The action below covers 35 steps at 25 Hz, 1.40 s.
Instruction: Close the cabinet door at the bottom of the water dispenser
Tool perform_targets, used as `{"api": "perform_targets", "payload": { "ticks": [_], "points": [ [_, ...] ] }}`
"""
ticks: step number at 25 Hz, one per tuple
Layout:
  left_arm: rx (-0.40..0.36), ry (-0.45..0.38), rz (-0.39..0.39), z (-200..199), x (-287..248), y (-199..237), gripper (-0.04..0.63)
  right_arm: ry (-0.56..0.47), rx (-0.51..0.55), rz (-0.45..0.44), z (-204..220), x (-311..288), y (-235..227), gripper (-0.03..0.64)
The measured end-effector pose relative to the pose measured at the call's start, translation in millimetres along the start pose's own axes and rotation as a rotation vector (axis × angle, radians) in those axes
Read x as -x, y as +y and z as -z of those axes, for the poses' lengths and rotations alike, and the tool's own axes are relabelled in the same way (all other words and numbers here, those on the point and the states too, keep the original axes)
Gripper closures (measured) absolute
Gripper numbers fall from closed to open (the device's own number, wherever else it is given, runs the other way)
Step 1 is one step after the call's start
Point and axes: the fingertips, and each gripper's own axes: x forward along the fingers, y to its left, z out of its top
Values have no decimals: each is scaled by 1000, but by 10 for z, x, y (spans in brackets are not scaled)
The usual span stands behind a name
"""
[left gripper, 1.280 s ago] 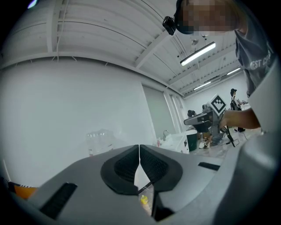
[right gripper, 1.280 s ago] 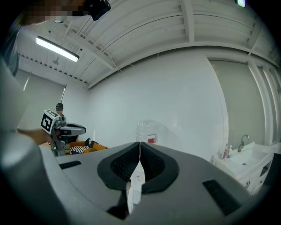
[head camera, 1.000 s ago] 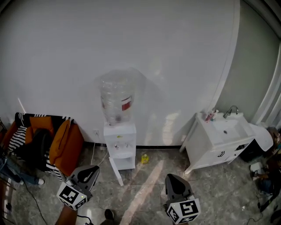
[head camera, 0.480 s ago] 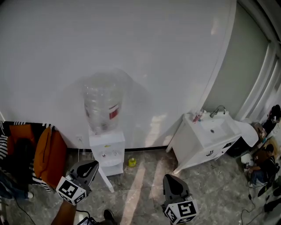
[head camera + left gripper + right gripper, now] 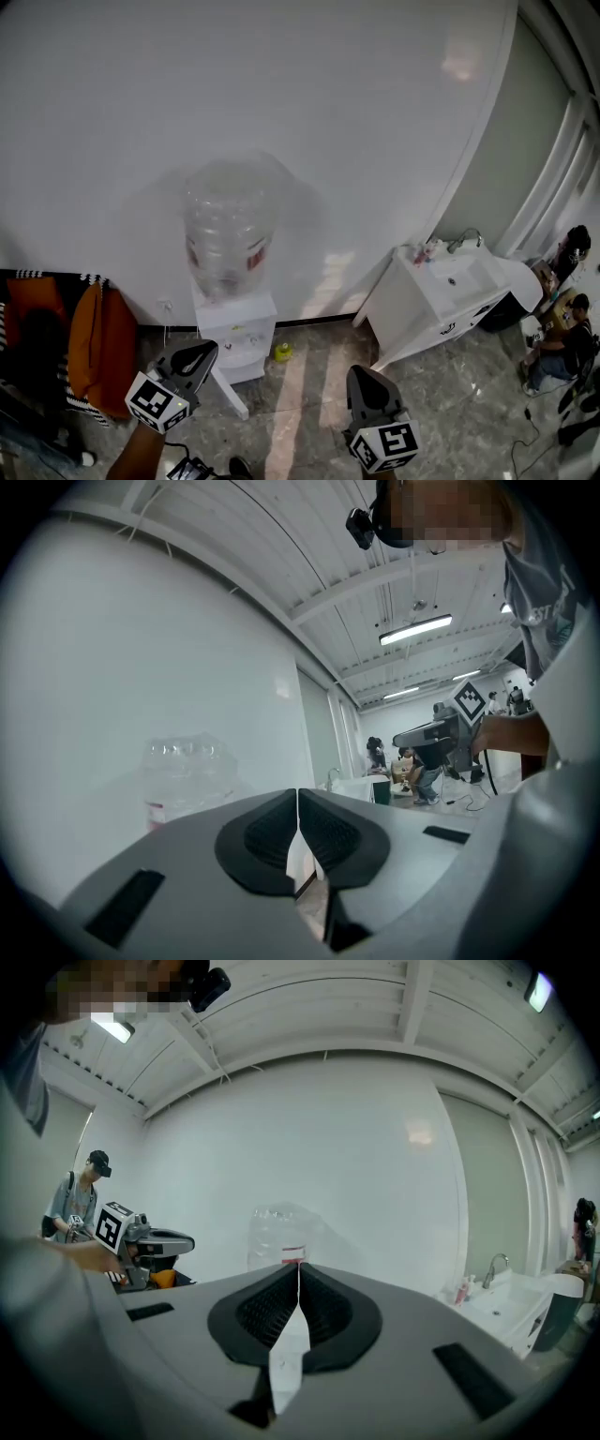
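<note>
Hovering above the marbled floor [image 5: 309, 412], the left gripper [image 5: 206, 349] had its jaws pressed together with nothing between them, the ribbed pads [image 5: 267, 836] meeting along one thin seam; the right gripper [image 5: 360, 373] was the same, jaws closed on nothing; neither touched anything, and the two pointed toward the wall, well apart from each other. Past the left gripper's tip the cabinet door [image 5: 231, 396] stood swung out from the foot of the water dispenser [image 5: 236, 330]; it was a white panel seen almost edge-on, angled across the floor toward the person; the gripper was apart from it. The dispenser stood against the white wall [image 5: 300, 112] with a big clear bottle [image 5: 230, 234] set neck down on top, a red label on its side. A small yellow thing [image 5: 282, 352] lay on the floor just beside the dispenser, on its right; a heap of orange and dark bags [image 5: 94, 337] sat to its left. Farther right a white washstand [image 5: 436, 305] with a tap [image 5: 466, 241] stood by the wall; beyond it, at the room's edge, people [image 5: 558, 328] sat.
</note>
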Motion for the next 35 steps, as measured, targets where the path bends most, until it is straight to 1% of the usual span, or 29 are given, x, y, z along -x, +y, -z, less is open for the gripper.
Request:
{"api": "perform_targets", "payload": {
  "ticks": [6,9,13,18,24,30,35],
  "points": [
    [36,-30,-7,119,33,291,574,19,27,-1,-19,-289,197,588],
    [51,-43,-33,158,92,442,574,18,30,-14,-12,-417,277,588],
    [68,-39,-75,179,141,623,574,30,34,-61,-23,-672,329,588],
    [73,-9,-138,237,236,792,574,34,17,-123,-51,-1022,370,588],
    [85,51,-239,410,318,940,574,36,5,-224,25,-1469,379,588],
    [109,120,-305,603,161,939,574,66,-9,-315,175,-1857,247,588],
    [152,178,-331,927,-23,855,574,103,-24,-375,416,-2143,151,588]
  ]
}}
